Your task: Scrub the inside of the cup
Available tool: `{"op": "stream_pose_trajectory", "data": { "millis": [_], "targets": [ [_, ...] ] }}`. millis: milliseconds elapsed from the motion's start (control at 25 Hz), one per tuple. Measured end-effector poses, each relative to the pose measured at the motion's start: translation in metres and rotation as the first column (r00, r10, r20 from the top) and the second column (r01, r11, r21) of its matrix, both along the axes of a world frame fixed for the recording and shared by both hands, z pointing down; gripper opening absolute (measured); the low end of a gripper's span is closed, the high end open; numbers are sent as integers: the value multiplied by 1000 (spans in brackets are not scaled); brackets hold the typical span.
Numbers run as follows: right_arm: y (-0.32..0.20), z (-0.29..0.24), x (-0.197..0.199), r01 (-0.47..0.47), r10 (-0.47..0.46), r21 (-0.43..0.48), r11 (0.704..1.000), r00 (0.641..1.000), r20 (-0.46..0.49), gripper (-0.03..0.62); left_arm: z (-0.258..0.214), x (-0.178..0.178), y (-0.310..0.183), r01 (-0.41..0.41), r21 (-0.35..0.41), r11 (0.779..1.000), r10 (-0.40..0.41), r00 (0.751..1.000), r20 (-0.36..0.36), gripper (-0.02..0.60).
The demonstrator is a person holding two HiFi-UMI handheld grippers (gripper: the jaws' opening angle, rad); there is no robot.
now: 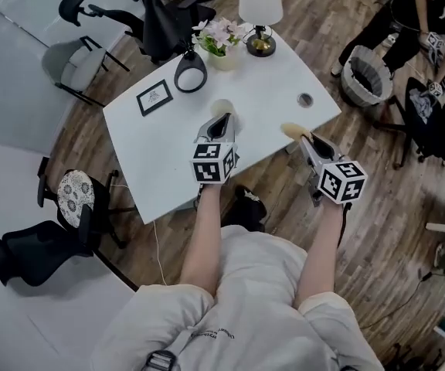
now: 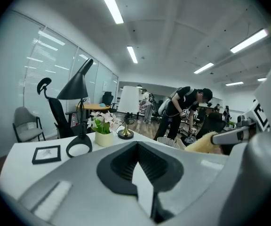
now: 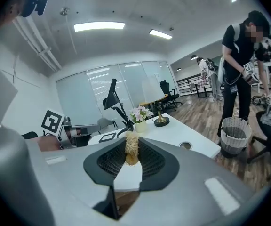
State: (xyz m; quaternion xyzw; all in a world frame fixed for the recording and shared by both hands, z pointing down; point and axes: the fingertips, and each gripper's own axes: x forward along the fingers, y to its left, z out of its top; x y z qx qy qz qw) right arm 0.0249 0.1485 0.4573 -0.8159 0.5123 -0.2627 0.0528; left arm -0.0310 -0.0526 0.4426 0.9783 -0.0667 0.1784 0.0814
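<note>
White and round, the cup (image 1: 221,107) stands on the white tabletop (image 1: 159,154), near its middle and a little toward the person's edge. The left tool (image 1: 223,120) hovers right at the cup's near side. From the head view its tip overlaps the cup's rim. In the left gripper view its two jaws come together at the tips, with only a thin wedge of white showing behind them. Nothing can be made out held there, and the cup itself does not show in that view.

To the right of the cup and apart from it, the right tool (image 1: 303,137) sits over the tabletop's near edge. Its jaws are clamped on a straw-coloured fibrous scrubber (image 3: 131,145), which sticks out past the tips.

Farther back on the tabletop stand:
- a small black picture frame (image 1: 154,97);
- a black desk lamp (image 1: 191,74) with a ring-shaped base;
- a pot of pink and white flowers (image 1: 221,41);
- a lamp with a white shade (image 1: 260,2) on a brass foot.

A round cable hole (image 1: 305,99) is set near the right corner. Beyond that corner, a mesh wastebasket (image 1: 366,77) stands on the wood floor (image 1: 377,207) beside a person in black (image 3: 239,55). Black office chairs (image 1: 29,255) stand to the left.
</note>
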Motion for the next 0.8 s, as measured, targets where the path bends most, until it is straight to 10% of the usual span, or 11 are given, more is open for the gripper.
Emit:
{"op": "stream_pose_trajectory", "data": {
  "millis": [360,800],
  "targets": [
    [-108,-17,62,198,-204,-115,973,978,-48,100,-23,48,-72,69,20,997,-68,997,-25,2],
    [-229,21,55,440,-455,-212,873,890,-26,100,25,28,-116,66,35,997,-67,998,20,2]
  ]
}}
